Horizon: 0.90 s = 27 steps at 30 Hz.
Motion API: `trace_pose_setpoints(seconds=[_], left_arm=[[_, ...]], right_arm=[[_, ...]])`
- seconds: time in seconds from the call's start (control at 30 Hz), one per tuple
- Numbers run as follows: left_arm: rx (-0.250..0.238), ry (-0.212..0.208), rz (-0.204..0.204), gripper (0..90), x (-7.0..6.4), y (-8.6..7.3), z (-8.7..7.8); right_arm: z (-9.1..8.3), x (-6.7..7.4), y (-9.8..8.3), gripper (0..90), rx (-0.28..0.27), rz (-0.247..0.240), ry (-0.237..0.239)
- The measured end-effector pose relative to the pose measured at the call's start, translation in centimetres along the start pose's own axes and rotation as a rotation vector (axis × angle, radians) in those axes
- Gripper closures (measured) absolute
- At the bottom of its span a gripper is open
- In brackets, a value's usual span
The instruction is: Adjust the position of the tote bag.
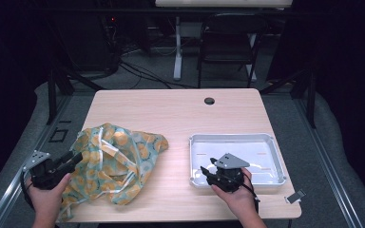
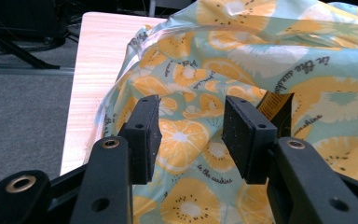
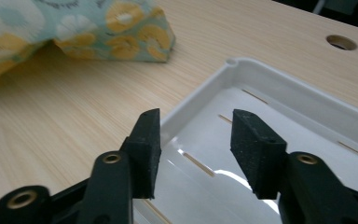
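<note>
Crumpled citrus-print cloth (image 1: 114, 164), long axis running from near-left toward far-right, left gripper (image 2: 191, 133) fingers spread apart, right gripper (image 3: 196, 140) fingers released above tray (image 1: 266, 140)

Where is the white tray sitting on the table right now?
In the high view the white tray sits at the table's front right, apart from the citrus-print cloth on the left, with the right claw over its near left corner.

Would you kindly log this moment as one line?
left gripper: open at orange-print teal cloth bag | right gripper: open over white plastic tray
</note>
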<state>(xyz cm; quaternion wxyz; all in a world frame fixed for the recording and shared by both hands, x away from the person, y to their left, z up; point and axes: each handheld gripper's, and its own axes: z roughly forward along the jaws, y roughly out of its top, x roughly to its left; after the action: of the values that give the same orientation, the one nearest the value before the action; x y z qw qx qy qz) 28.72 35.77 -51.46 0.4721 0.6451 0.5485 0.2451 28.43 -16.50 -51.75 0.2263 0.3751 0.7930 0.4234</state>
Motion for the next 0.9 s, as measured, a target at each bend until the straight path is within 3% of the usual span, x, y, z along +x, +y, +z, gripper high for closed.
trace_pose_setpoints(seconds=[0.07, 0.23, 0.33, 0.57, 0.67, 0.9], left_arm=[[0.002, -0.015, 0.008, 56.2, -0.1, 0.0, 0.0], [-0.003, -0.027, 0.021, 54.1, -0.3, 0.0, 0.0], [0.006, -0.027, 0.034, 54.1, -0.4, 0.0, 0.1], [0.016, -0.065, 0.02, 58.0, -0.5, 0.1, 0.1], [0.021, -0.064, 0.023, 59.0, -0.6, 0.2, 0.1], [0.008, -0.073, 0.026, 59.0, -1.1, 1.1, -0.8]], right_arm=[[0.1, 0.3, 0.8, 55.6, -0.003, 0.013, 0.036], [0.8, 1.4, 3.0, 55.0, -0.002, -0.025, 0.062], [1.6, 2.0, 4.4, 55.2, -0.005, -0.016, 0.095], [2.7, 3.2, 6.1, 56.9, -0.015, -0.036, 0.142], [3.5, 4.3, 7.0, 57.0, -0.02, -0.05, 0.179], [4.5, 5.8, 8.3, 58.3, -0.024, -0.081, 0.215]])
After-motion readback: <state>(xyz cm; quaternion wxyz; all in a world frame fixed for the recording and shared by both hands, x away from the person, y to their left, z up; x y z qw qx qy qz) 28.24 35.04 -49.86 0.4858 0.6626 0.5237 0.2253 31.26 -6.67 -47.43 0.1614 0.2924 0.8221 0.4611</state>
